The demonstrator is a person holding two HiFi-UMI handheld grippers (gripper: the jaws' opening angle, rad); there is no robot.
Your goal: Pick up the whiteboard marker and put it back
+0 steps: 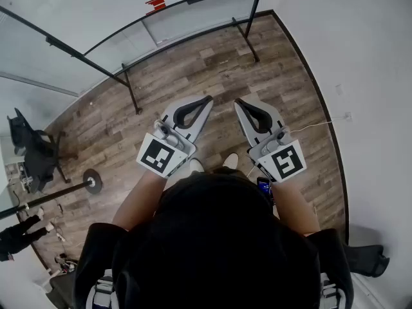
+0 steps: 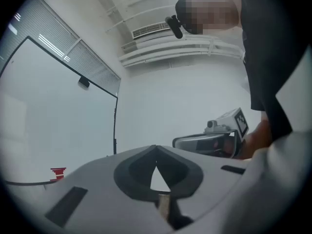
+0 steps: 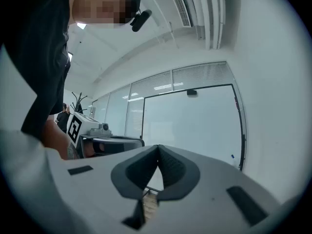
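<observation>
Floorboards (image 1: 212,69) of wood take up the middle of the head view. A whiteboard (image 3: 190,126) in a black frame fills the centre of the right gripper view. Just below the centre of the head view, the left gripper (image 1: 205,103) and the right gripper (image 1: 241,103) are held level, side by side and well apart from the board. Each has its jaws clenched together with nothing between them. A small red object (image 1: 157,3) sits at the board's edge, in the upper middle of the head view. The whiteboard marker cannot be picked out with certainty; a tiny blue speck (image 3: 232,156) near the board's right-hand frame may be it. I judge that nothing is done yet: approach, grasp, lift and return all remain.
</observation>
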